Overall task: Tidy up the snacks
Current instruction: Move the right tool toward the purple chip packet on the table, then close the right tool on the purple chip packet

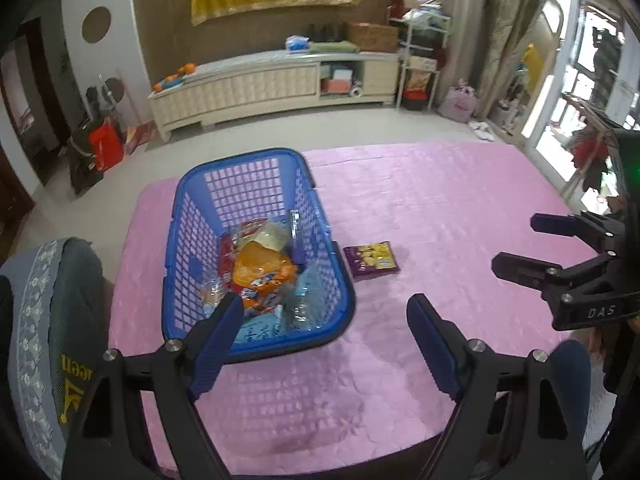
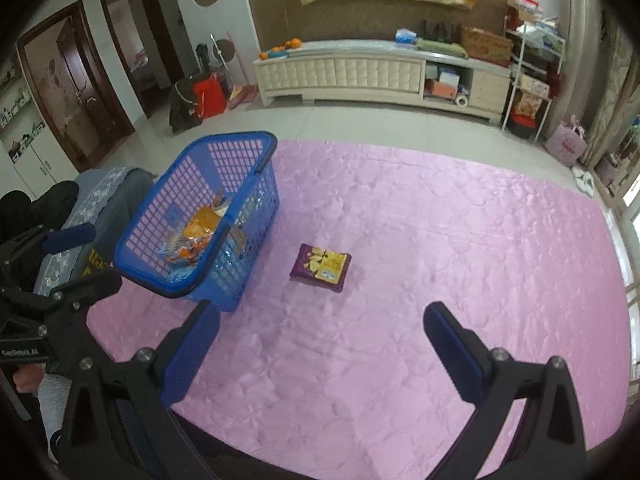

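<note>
Your left gripper (image 1: 326,316) hangs with jaws spread and nothing between them, by the near end of one blue basket (image 1: 192,200). Your right gripper (image 2: 322,322), marked "DAS" in the left view, is likewise spread and empty. One purple-and-yellow snack packet (image 2: 321,267), print unreadable, lies flat on the pink cloth (image 2: 460,240) just beside the basket. Several packets are heaped inside, too tangled to count, including an orange packet (image 1: 262,274).
</note>
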### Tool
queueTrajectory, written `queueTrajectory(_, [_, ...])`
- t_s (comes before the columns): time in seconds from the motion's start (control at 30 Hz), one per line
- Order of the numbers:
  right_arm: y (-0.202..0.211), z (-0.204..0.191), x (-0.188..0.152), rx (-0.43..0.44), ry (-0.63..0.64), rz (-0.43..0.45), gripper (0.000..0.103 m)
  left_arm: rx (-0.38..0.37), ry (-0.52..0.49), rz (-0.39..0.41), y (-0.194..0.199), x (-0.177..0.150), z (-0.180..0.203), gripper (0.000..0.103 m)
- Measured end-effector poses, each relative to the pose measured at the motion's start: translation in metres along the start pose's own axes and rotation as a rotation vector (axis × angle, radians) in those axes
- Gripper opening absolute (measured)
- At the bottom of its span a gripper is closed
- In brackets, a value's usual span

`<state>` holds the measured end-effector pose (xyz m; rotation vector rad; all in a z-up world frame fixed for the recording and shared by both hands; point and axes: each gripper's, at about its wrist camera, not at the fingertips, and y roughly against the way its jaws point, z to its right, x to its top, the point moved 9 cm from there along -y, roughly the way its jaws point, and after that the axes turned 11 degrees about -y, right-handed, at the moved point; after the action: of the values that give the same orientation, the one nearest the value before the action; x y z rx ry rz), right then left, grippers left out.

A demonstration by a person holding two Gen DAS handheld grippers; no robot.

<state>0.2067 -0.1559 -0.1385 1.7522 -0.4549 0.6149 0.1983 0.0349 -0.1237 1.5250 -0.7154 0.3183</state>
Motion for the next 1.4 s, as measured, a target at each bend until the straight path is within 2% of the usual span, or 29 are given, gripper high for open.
queueTrajectory(0.1, [-0.016,0.003,0.005,0.015,-0.029,-0.053,0.103,0.023,0.006,-0.042,-0.015,0.006,-0.008,0.087])
queueTrajectory(0.2, [-0.035,0.013,0.01,-0.003,-0.11,-0.114,0.103,-0.027,0.023,-0.094,-0.032,0.005,-0.012,0.087])
queueTrajectory(0.33, [-0.063,0.014,0.016,0.026,-0.174,-0.191,0.103,-0.025,0.058,-0.133,-0.05,0.006,-0.025,0.087])
queueTrajectory(0.37, [-0.072,0.014,0.017,0.024,-0.182,-0.211,0.103,-0.023,0.063,-0.14,-0.054,0.006,-0.029,0.089])
queueTrajectory(0.47, [-0.091,0.013,0.019,0.026,-0.193,-0.246,0.103,-0.011,0.086,-0.153,-0.065,0.007,-0.044,0.103])
queueTrajectory(0.57, [-0.11,0.012,0.019,0.023,-0.198,-0.286,0.103,-0.001,0.122,-0.188,-0.083,0.004,-0.063,0.103])
queueTrajectory(0.7, [-0.132,0.01,0.021,-0.009,-0.177,-0.315,0.103,0.03,0.139,-0.24,-0.104,0.0,-0.08,0.103])
queueTrajectory(0.87, [-0.162,0.017,0.017,-0.033,-0.18,-0.358,0.103,0.026,0.161,-0.311,-0.125,-0.007,-0.092,0.103])
queueTrajectory(1.1, [-0.2,0.021,0.005,-0.045,-0.183,-0.408,0.103,0.035,0.167,-0.346,-0.14,-0.014,-0.096,0.103])
queueTrajectory(1.2, [-0.213,0.022,0.002,-0.08,-0.16,-0.407,0.102,0.042,0.149,-0.348,-0.141,-0.017,-0.095,0.103])
queueTrajectory(1.3, [-0.224,0.023,-0.002,-0.051,-0.205,-0.417,0.097,0.047,0.131,-0.349,-0.148,-0.017,-0.097,0.103])
queueTrajectory(1.4, [-0.229,0.02,-0.001,-0.074,-0.178,-0.401,0.095,0.039,0.134,-0.346,-0.151,-0.016,-0.098,0.103])
